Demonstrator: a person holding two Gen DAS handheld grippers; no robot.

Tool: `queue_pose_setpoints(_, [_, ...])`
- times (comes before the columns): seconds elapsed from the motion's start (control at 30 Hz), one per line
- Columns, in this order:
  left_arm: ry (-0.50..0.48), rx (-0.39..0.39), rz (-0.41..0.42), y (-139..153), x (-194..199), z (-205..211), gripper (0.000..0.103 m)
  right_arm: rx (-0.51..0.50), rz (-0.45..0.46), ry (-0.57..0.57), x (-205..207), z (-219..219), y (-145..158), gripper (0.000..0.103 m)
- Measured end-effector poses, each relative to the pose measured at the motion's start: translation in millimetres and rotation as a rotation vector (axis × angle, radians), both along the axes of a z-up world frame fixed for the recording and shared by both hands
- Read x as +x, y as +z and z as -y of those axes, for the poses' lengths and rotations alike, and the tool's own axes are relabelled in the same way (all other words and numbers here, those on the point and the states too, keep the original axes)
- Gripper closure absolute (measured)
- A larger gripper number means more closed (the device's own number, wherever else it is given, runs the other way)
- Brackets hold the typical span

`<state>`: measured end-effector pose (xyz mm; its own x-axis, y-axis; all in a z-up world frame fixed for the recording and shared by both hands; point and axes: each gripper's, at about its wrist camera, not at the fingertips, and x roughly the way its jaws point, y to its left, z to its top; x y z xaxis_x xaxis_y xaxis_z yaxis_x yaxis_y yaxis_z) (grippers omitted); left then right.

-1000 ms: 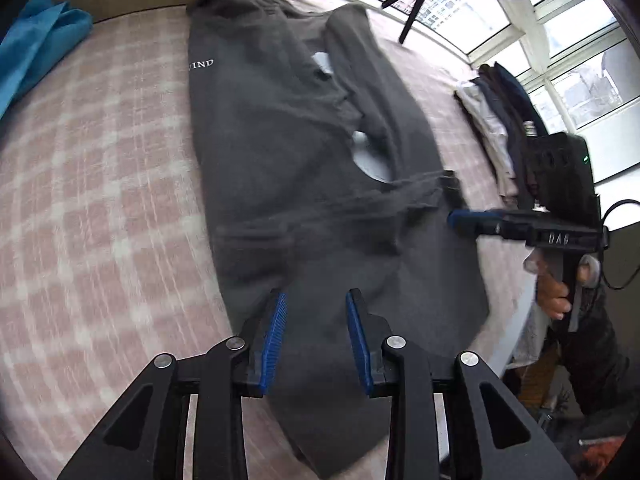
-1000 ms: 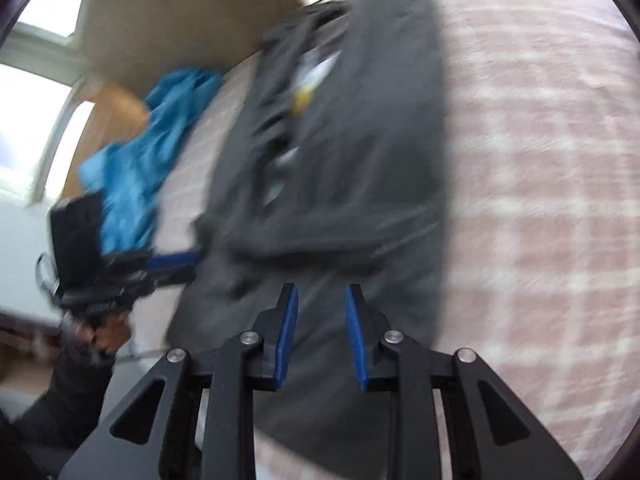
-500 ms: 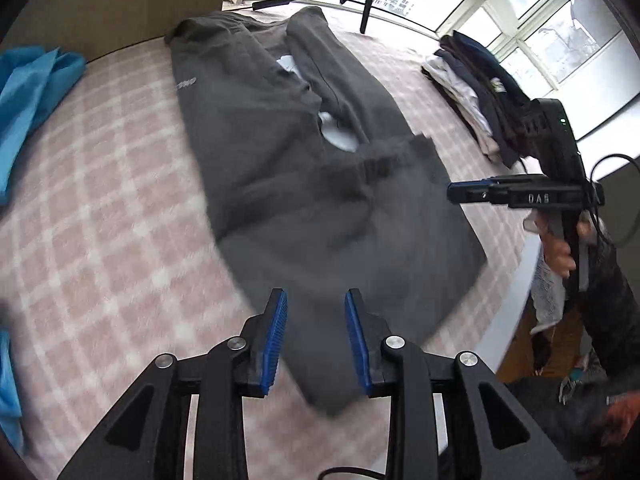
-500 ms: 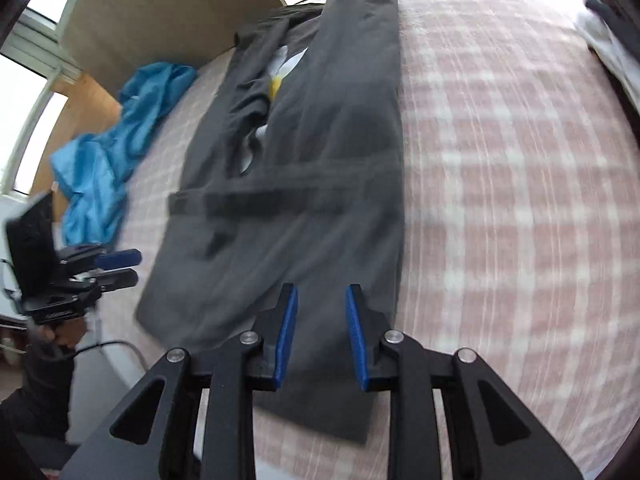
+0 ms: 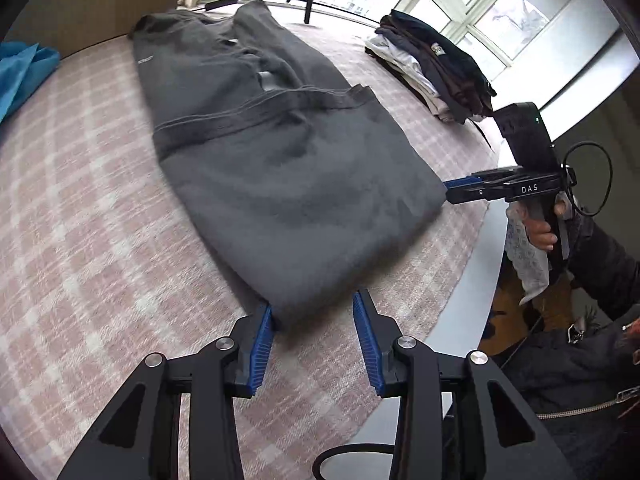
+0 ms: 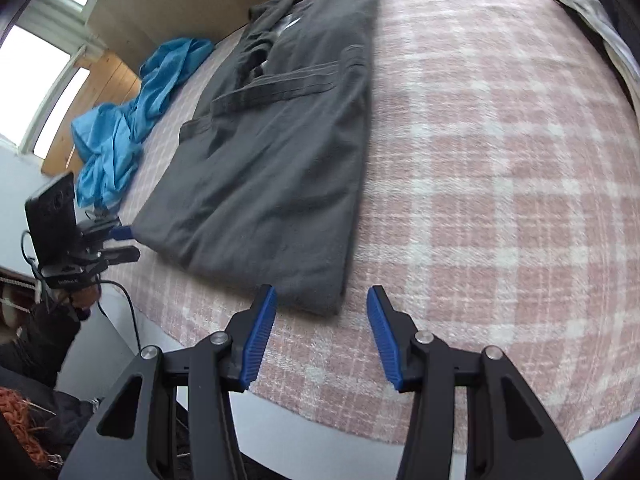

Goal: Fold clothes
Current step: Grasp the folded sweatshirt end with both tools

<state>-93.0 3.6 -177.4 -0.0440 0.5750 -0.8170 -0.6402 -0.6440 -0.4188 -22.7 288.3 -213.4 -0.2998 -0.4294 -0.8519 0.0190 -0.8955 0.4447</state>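
The letters "DAS" stand in white on the black body of the right gripper [image 5: 450, 192], seen from the left wrist view just beside the near corner of the dark grey garment [image 5: 280, 168]. Small white lettering sits on the garment's far left edge, too small to read. A pale print on the dark top of the clothes stack [image 5: 436, 68] beyond the garment is also illegible.

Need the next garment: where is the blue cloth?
The blue cloth lies crumpled on the checked blanket, left of the dark grey garment in the right wrist view.
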Motion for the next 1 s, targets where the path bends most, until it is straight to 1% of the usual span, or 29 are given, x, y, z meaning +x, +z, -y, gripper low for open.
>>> queue_pose_setpoints(0.03, [0.004, 0.002, 0.025, -2, -2, 0, 0.080, 0.008, -0.009, 0.008, 0, 1, -1, 0.056])
queue_pose_setpoints(0.07, [0.009, 0.003, 0.051, -5, -5, 0, 0.087, 0.015, -0.015, 0.011, -1, 2, -1, 0.056])
queue_pose_setpoints(0.1, [0.013, 0.005, 0.076, -7, -7, 0, 0.091, 0.022, -0.021, 0.013, -2, 3, 0, 0.056])
queue_pose_setpoints(0.2, [-0.030, -0.020, 0.094, -7, -5, -2, 0.095, 0.042, -0.019, 0.028, -4, 5, 0, 0.057])
queue_pose_setpoints(0.23, [-0.046, -0.035, 0.081, -5, -4, -4, 0.095, 0.058, -0.018, 0.041, -5, 8, 0, 0.060])
queue_pose_setpoints(0.27, [-0.059, -0.048, 0.072, -2, -2, -4, 0.095, 0.074, -0.017, 0.054, -6, 12, 0, 0.070])
queue_pose_setpoints(0.3, [-0.070, -0.057, 0.069, -1, -2, -4, 0.096, 0.093, -0.015, 0.069, -6, 16, 1, 0.077])
queue_pose_setpoints(0.33, [-0.070, -0.074, 0.071, -2, -2, -5, 0.096, 0.115, -0.013, 0.086, -7, 20, 1, 0.079])
queue_pose_setpoints(0.43, [-0.062, -0.128, 0.078, -6, -3, -7, 0.097, 0.186, -0.013, 0.110, -7, 28, 3, 0.091])
queue_pose_setpoints(0.47, [-0.059, -0.146, 0.081, -7, -3, -8, 0.097, 0.191, -0.007, 0.101, -6, 28, 2, 0.094])
queue_pose_setpoints(0.57, [-0.051, -0.200, 0.088, -12, -4, -10, 0.096, 0.186, 0.025, 0.070, -2, 26, 1, 0.094])
queue_pose_setpoints(0.6, [-0.048, -0.208, 0.085, -8, -2, -8, 0.096, 0.207, 0.029, 0.078, 0, 29, 2, 0.094])
queue_pose_setpoints(0.63, [-0.047, -0.222, 0.073, -3, 1, -5, 0.096, 0.256, 0.030, 0.095, 1, 33, 5, 0.094])
queue_pose_setpoints(0.7, [-0.024, -0.243, 0.039, 12, 5, 3, 0.098, 0.337, 0.033, 0.086, 0, 36, 15, 0.094])
queue_pose_setpoints(0.73, [-0.017, -0.228, 0.022, 21, 5, 4, 0.098, 0.352, 0.012, 0.064, 0, 35, 23, 0.094])
queue_pose_setpoints(0.77, [-0.010, -0.209, 0.005, 29, 5, 5, 0.098, 0.343, -0.026, 0.048, -2, 36, 32, 0.094])
queue_pose_setpoints(0.8, [-0.015, -0.192, -0.021, 34, 5, -1, 0.098, 0.321, -0.069, 0.041, -4, 39, 41, 0.094])
queue_pose_setpoints(0.83, [-0.022, -0.174, -0.047, 39, 5, -8, 0.095, 0.299, -0.107, 0.043, -8, 44, 47, 0.094])
queue_pose_setpoints(0.9, [-0.050, -0.157, -0.050, 32, 2, -26, 0.090, 0.292, -0.148, 0.060, -21, 59, 48, 0.094])
queue_pose_setpoints(0.93, [-0.047, -0.167, -0.031, 22, -1, -29, 0.090, 0.294, -0.159, 0.068, -29, 67, 45, 0.094])
queue_pose_setpoints(1.0, [-0.037, -0.193, 0.013, 1, -6, -35, 0.090, 0.274, -0.126, 0.048, -39, 62, 32, 0.093])
